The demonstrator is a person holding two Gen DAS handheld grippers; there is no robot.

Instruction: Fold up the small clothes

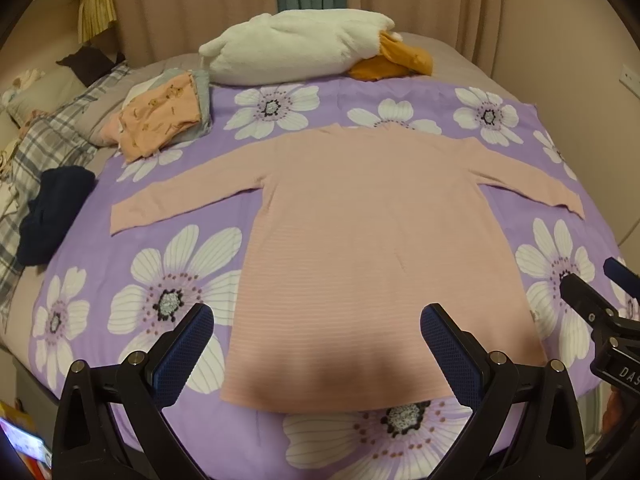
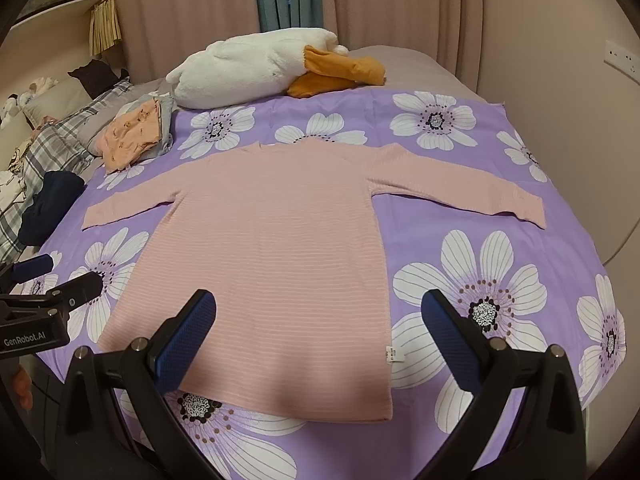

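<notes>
A pink long-sleeved ribbed top (image 1: 368,232) (image 2: 276,248) lies flat on the purple flowered bedsheet (image 1: 120,256) (image 2: 500,248), both sleeves spread out to the sides and its hem nearest me. My left gripper (image 1: 318,320) hovers open over the hem, nothing between its blue pads. My right gripper (image 2: 320,308) also stands open, above the hem's right part near a small white label (image 2: 391,354). The right gripper (image 1: 600,292) shows at the right edge of the left wrist view, and the left gripper (image 2: 56,276) at the left edge of the right wrist view.
A stack of folded small clothes (image 1: 164,116) (image 2: 136,136) sits at the sheet's far left corner. A white and orange plush toy (image 1: 304,52) (image 2: 264,68) lies behind it. A dark garment (image 1: 52,216) (image 2: 48,208) and plaid bedding (image 1: 44,148) lie left. Curtains and wall ring the bed.
</notes>
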